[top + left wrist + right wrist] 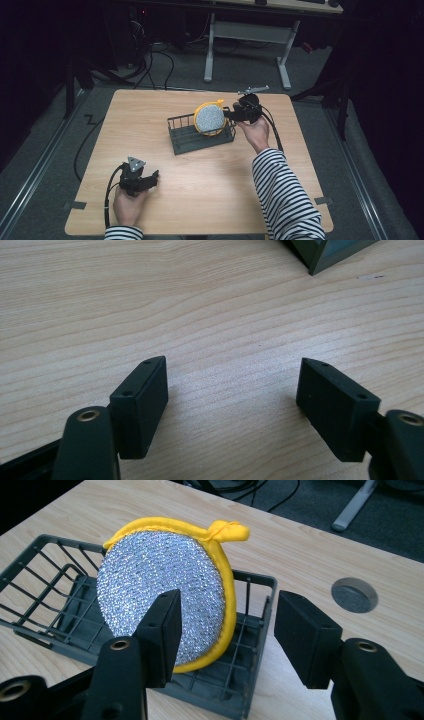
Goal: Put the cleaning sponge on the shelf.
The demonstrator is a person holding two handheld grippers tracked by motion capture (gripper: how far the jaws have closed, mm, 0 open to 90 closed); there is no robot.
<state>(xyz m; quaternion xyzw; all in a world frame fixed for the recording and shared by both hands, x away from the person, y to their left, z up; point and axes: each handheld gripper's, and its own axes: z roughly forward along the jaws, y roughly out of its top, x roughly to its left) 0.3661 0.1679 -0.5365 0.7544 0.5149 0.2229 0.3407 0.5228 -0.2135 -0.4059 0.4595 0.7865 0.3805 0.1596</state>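
A round scouring pad (210, 118) (165, 600), silver mesh with a yellow rim and a small yellow loop, stands on edge in a dark wire basket (183, 138) (45, 600) near the table's middle. My right gripper (231, 114) (227, 625) is at the basket's right end, open, its jaws just short of the pad with nothing between them. My left gripper (156, 175) (232, 400) rests low over bare wood near the front left, open and empty, pointing toward the basket's corner (325, 252).
The wooden table (150, 110) has a round grey cable hole (354, 594) beyond the basket. A white-legged desk (250, 35) and loose cables stand on the floor behind the table.
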